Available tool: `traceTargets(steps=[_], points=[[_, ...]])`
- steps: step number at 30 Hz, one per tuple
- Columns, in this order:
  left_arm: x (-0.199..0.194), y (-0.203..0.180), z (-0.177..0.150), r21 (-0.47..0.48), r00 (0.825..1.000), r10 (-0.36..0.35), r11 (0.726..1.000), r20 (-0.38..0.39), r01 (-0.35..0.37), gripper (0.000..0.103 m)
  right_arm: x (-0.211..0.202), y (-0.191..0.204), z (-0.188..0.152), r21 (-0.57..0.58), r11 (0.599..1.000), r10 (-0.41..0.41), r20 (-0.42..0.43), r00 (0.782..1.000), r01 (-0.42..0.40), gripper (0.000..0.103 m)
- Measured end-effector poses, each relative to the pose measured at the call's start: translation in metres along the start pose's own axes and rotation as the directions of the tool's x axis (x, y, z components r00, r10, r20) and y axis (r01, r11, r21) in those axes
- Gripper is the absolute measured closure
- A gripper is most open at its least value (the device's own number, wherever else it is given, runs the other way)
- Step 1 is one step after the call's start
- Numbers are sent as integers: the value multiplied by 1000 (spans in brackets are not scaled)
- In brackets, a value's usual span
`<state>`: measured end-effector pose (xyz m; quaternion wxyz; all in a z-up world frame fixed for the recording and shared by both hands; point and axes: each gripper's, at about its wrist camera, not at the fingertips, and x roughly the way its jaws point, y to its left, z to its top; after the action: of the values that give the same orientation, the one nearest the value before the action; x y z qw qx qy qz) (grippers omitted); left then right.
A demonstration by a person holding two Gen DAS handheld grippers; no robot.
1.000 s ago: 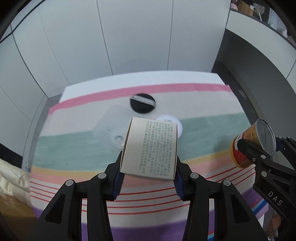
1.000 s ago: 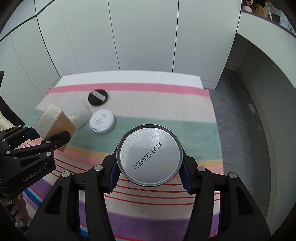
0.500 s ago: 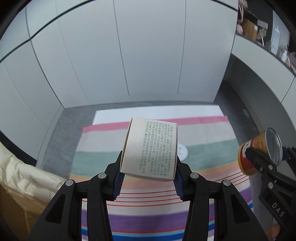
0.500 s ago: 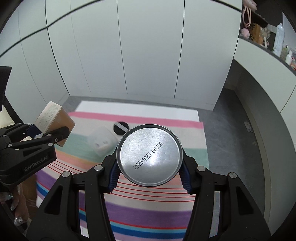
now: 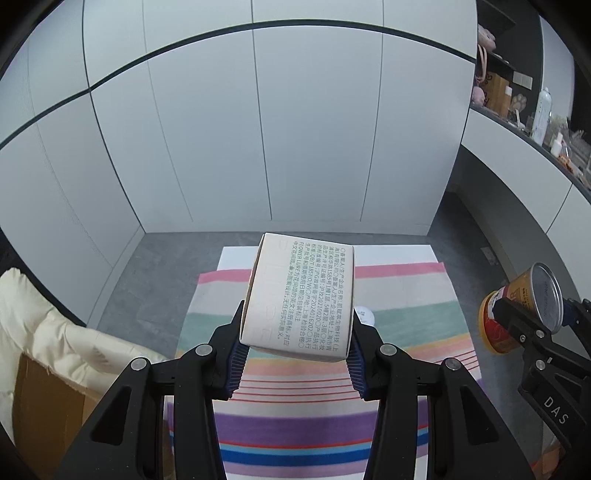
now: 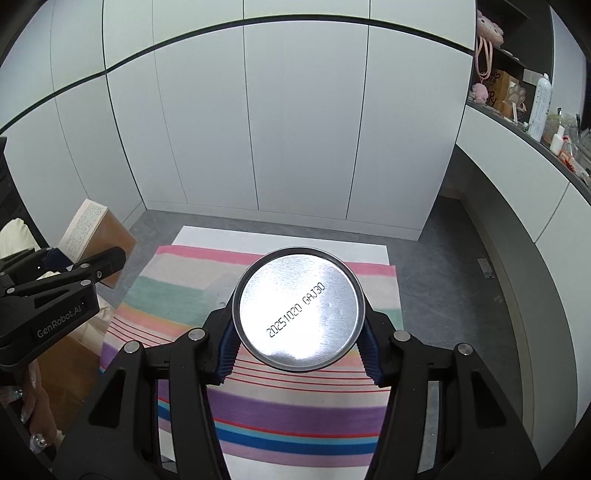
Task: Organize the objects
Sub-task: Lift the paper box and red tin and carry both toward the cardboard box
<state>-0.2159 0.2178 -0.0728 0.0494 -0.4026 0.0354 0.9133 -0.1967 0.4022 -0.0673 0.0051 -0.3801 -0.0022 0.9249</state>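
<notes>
**Striped cloth below, box and can held aloft**

Striped in pink, green and purple, the tablecloth (image 5: pixel 406 295) lies well beneath both grippers. The left gripper (image 5: pixel 295 343) is clamped on a printed cardboard box (image 5: pixel 299 295). The right gripper (image 6: pixel 297 345) is clamped on an orange-labelled tin can (image 6: pixel 299 308), silver end facing the camera.

A home room, by the look of it. White cupboard doors (image 5: pixel 258 129) fill the frame's centre. A cluttered shelf (image 6: pixel 517 110) with plush toys (image 6: pixel 489 22) sits upper right.
</notes>
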Motion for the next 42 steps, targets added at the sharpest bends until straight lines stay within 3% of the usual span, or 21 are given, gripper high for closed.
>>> traceTargets(steps=[10,19,27,42], points=[[-16,24,-18,-22,998,-56,998,-22,56,56,-25,5,-10,23,1000,-2,-3,1000,2,47],[-54,31,-42,20,1000,-28,999,2,28,56,-55,7,-28,31,999,-15,-3,1000,15,47],[-93,9,-73,102,1000,-11,995,8,11,56,-86,5,-65,36,999,3,-22,1000,-3,47],[-161,-12,-114,146,996,-93,985,3,91,56,-161,-12,-136,87,996,-12,-21,1000,14,47]])
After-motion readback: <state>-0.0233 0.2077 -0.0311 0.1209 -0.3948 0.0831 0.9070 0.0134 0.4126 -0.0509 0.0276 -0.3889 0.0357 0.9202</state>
